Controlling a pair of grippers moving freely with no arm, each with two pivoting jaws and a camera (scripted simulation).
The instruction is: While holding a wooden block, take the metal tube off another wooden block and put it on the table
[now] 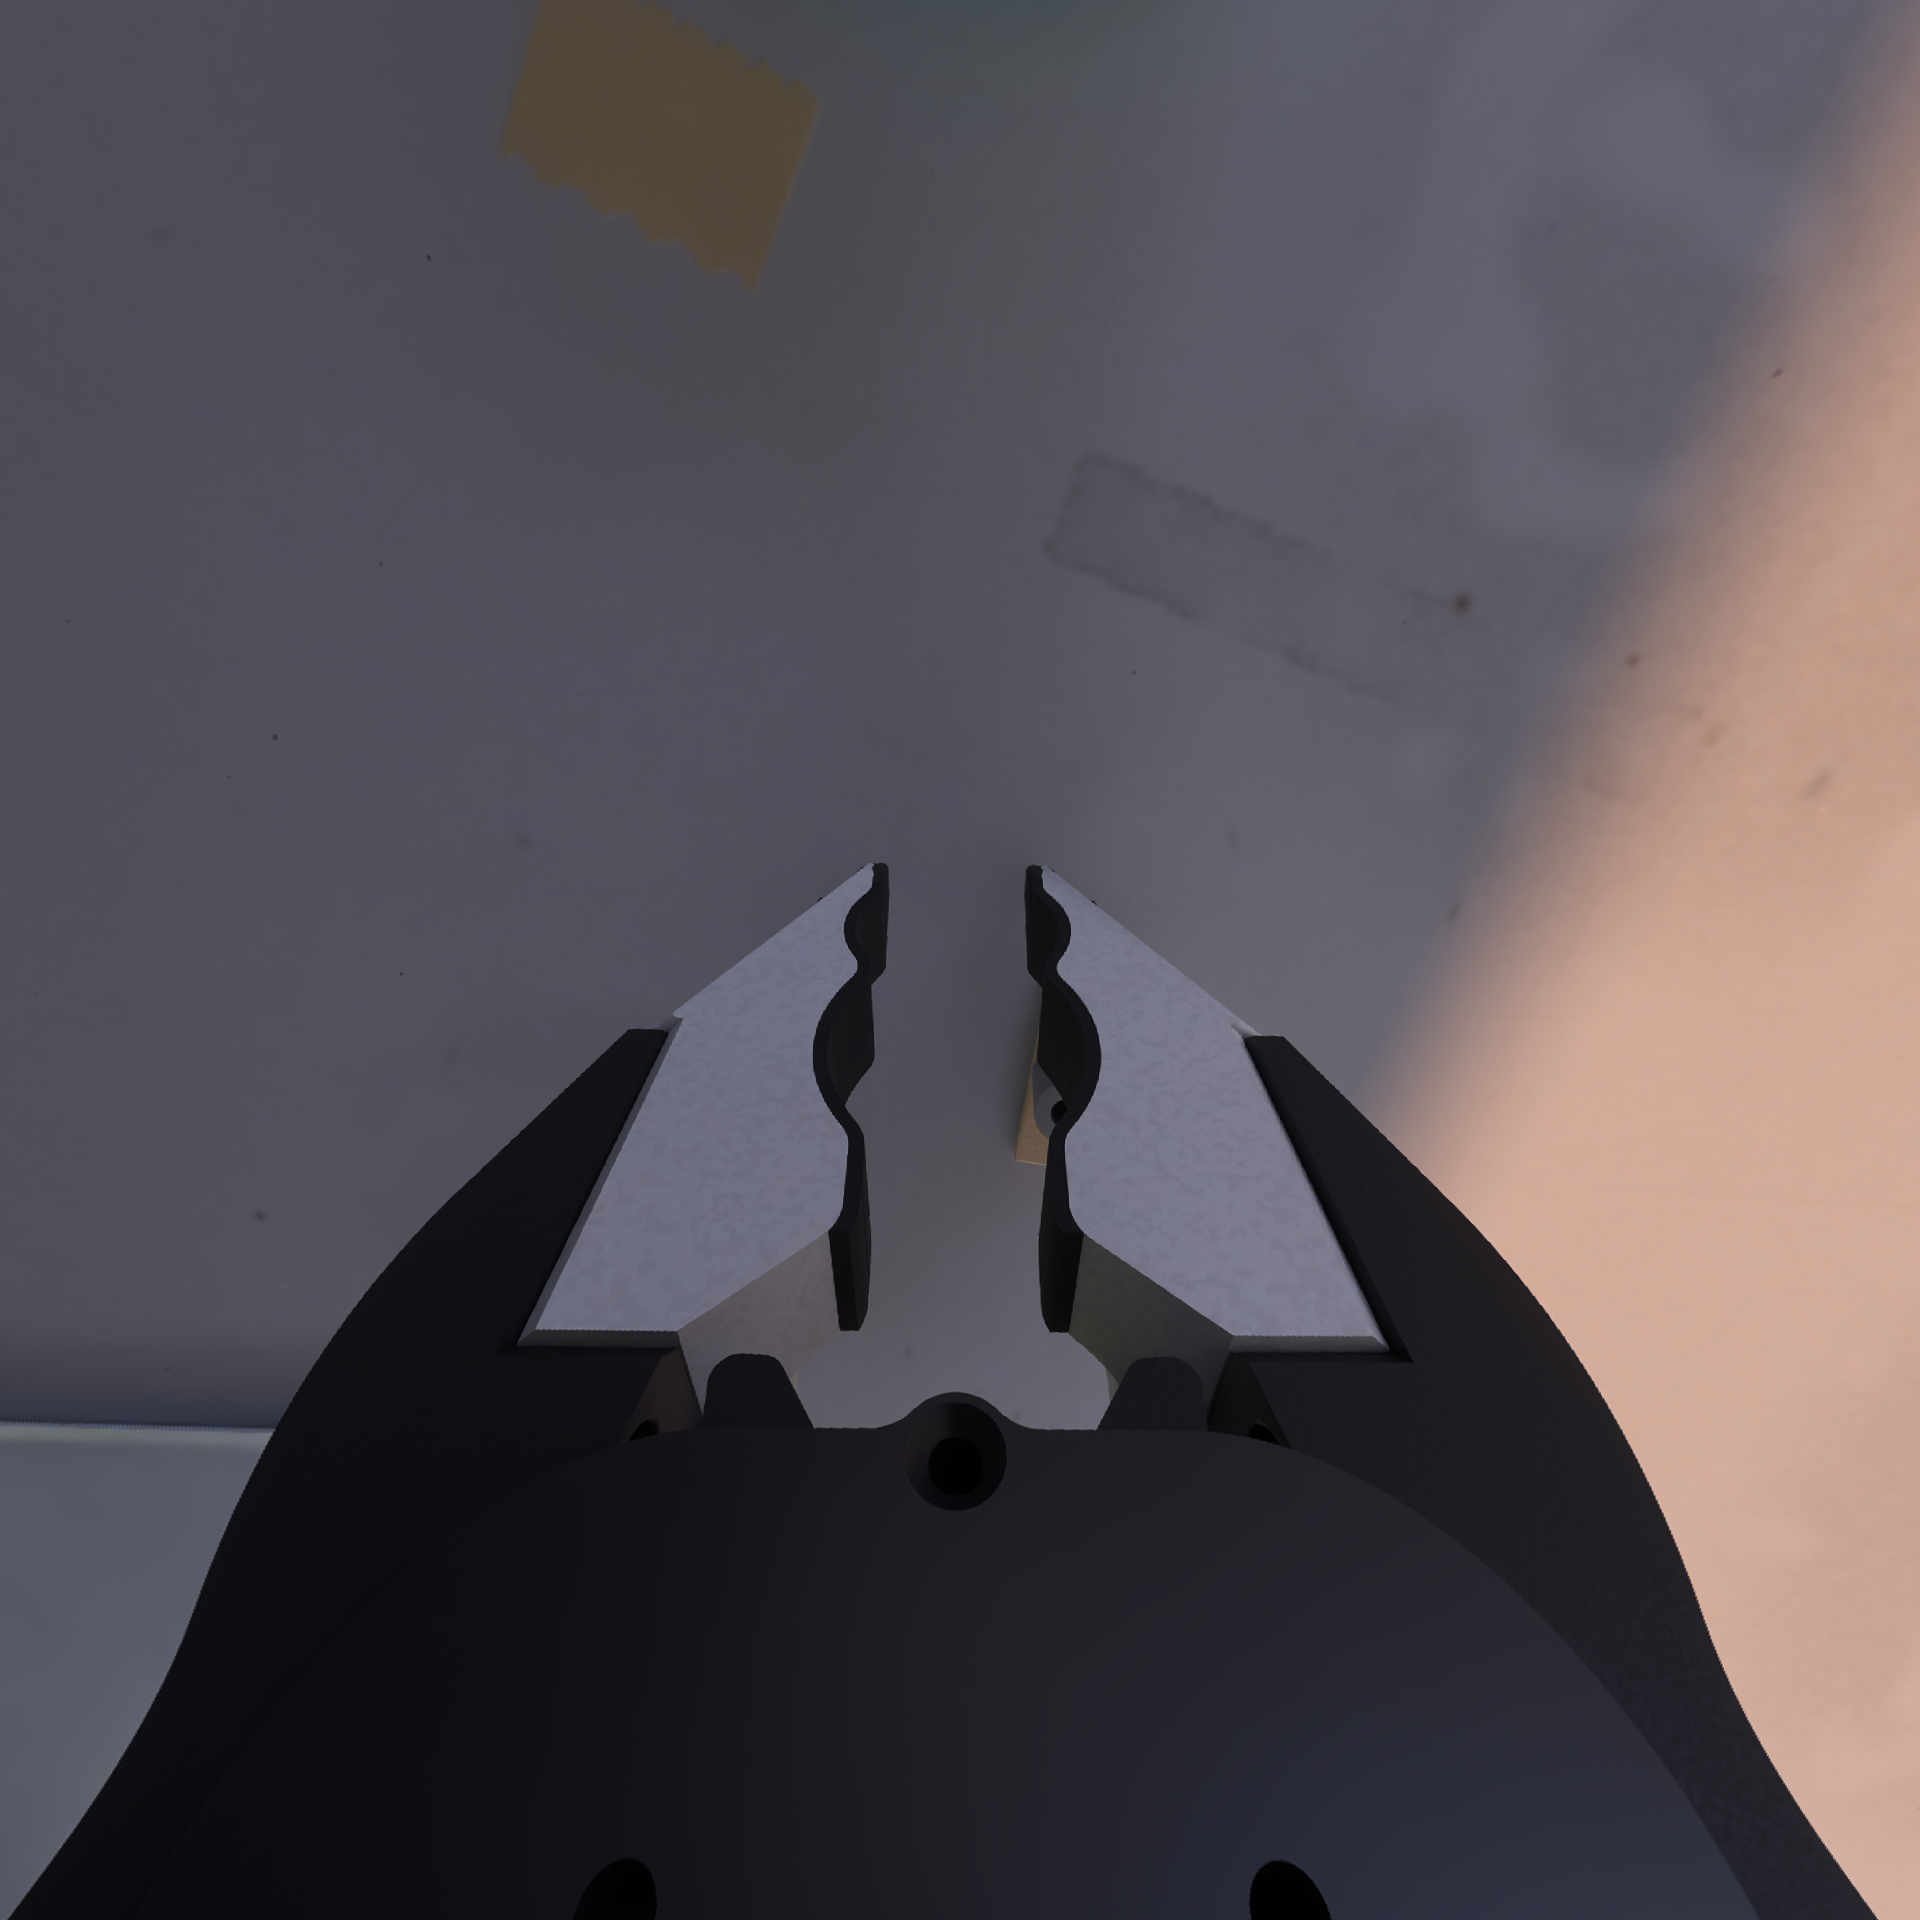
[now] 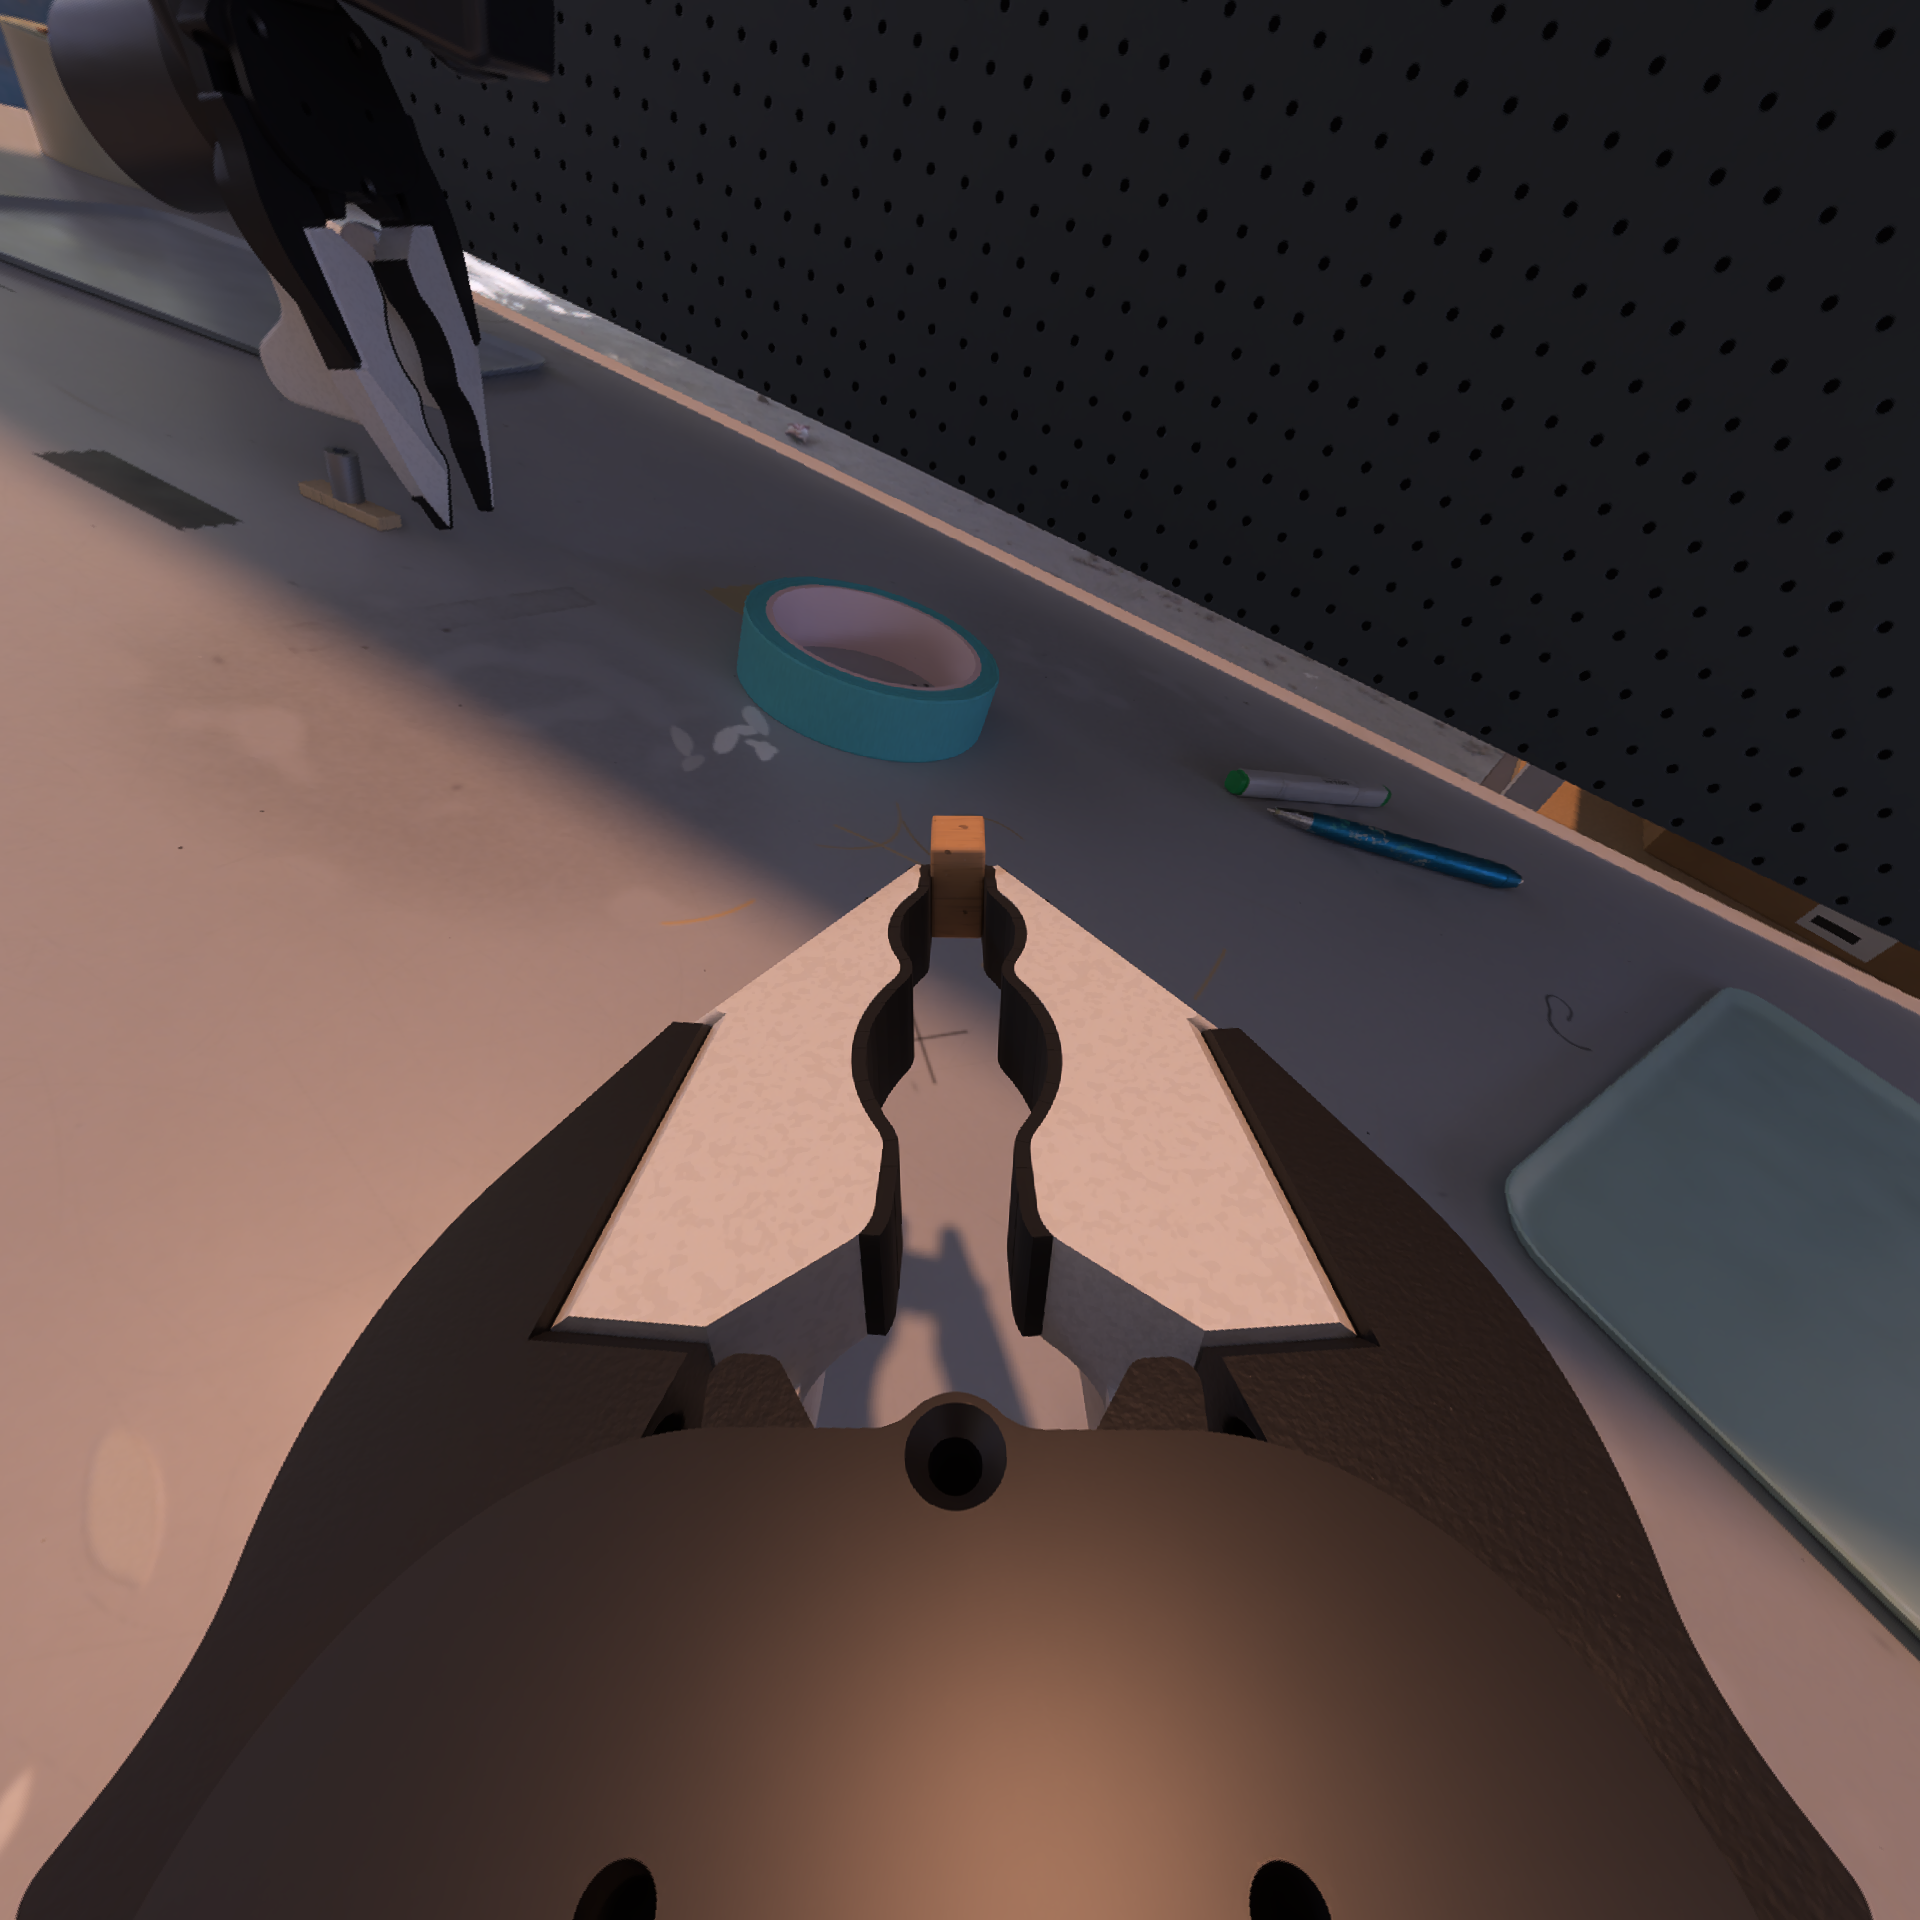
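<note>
**Right fingers pinch a wooden block; metal tube stands on the other block by the left gripper**

The right gripper has its pale, black-lined fingers closed on a small tan wooden block at their very tips; the block stands upright and pokes out above the tips, over the grey table.

Far off in the right wrist view, the left gripper points steeply down at the table, tips just above or on the surface; which, cannot be told. Just to its left, a short grey metal tube stands upright on a flat, thin wooden block lying on the table. The tube is beside the left gripper's fingers, not between them.

In the left wrist view the left gripper's fingers are spread, with a clear gap and nothing held. A sliver of the flat block shows behind the right-hand finger. A tan rectangular patch lies farther off on the table.

Elsewhere on the table: a teal roll of tape lying flat, a white marker with a green cap, a blue pen just beside it, and a pale grey-green rectangular tray at the right. A black perforated board stands along the table's far edge.
</note>
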